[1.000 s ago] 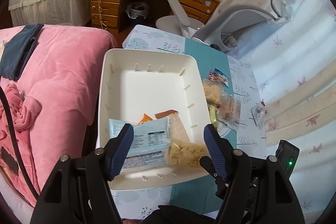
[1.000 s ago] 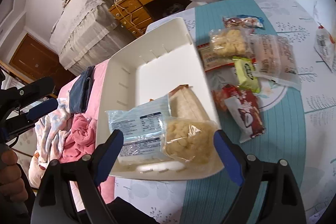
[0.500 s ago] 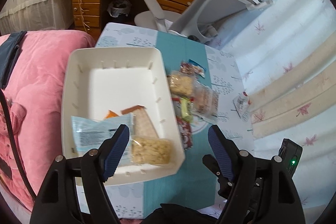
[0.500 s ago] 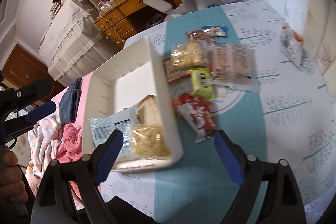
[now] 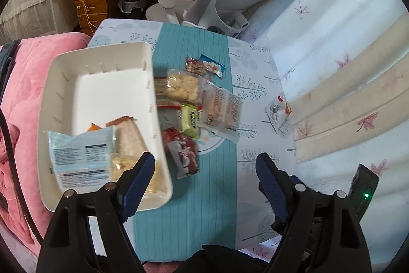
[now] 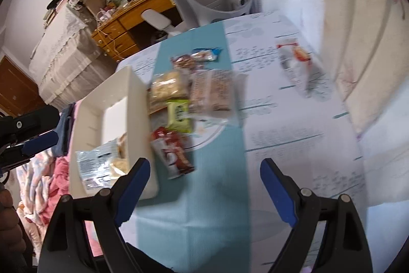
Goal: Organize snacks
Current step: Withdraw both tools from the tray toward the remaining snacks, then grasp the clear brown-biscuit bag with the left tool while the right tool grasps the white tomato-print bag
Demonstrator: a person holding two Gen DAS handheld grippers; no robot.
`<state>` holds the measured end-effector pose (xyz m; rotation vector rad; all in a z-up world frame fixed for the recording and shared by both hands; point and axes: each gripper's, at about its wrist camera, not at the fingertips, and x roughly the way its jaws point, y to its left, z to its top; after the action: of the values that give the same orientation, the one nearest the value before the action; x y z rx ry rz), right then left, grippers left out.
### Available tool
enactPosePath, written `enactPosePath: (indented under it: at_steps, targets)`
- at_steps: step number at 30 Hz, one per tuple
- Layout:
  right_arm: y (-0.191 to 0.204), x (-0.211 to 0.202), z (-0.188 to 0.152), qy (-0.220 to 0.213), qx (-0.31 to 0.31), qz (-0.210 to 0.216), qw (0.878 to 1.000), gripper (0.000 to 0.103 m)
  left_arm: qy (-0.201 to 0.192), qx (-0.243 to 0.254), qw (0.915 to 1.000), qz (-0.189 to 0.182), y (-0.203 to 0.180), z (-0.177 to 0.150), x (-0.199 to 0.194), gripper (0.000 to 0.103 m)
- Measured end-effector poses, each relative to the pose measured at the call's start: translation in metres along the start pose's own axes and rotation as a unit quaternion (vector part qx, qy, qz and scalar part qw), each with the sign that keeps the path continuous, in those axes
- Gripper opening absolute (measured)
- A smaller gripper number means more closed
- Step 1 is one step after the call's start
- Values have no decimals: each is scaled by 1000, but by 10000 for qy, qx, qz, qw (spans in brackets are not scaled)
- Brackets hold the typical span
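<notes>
Both grippers have swung off the bin (image 5: 64, 83) toward the loose snacks (image 5: 194, 99) on the worktop (image 5: 255, 83). The left gripper (image 5: 204, 170) is empty, its jaws opening with nothing between them; the right gripper (image 6: 202, 178) hangs wide and empty too. The bin sits at the worktop's left edge with a blue pack (image 5: 79, 152) and two others at its near end. The rest lie just beside its right wall, one pouch (image 5: 277, 110) alone near the right edge. A drop looks done; the red bar (image 5: 182, 154) seems nearest for the next pick.
</notes>
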<state>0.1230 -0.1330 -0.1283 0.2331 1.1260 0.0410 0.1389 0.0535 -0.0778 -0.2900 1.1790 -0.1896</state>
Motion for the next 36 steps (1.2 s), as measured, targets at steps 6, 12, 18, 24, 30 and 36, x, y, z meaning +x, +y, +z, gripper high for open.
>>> enactPosePath:
  at_steps: [6, 12, 18, 24, 30, 36]
  targets:
    - [-32, -6, 11, -211, -285, -418, 9985, 89, 212, -70, 9996, 194, -28, 0, 30, 81]
    - [-57, -1, 25, -366, -704, -712, 9943, 89, 445, -268, 9969, 591, -47, 3, 70, 81]
    - [-83, 16, 43, -492, -906, -801, 9914, 89, 688, -383, 9938, 791, -65, 12, 114, 81]
    - [-102, 40, 63, -619, -1062, -792, 9893, 89, 856, -360, 9908, 986, -79, 27, 155, 81]
    - [-117, 67, 82, -758, -1314, -799, 9852, 89, 1032, -275, 9869, 1208, -89, 44, 196, 81]
    - [-131, 92, 91, -761, -1322, -767, 9853, 89, 1251, -233, 9816, 1425, -90, 53, 232, 82]
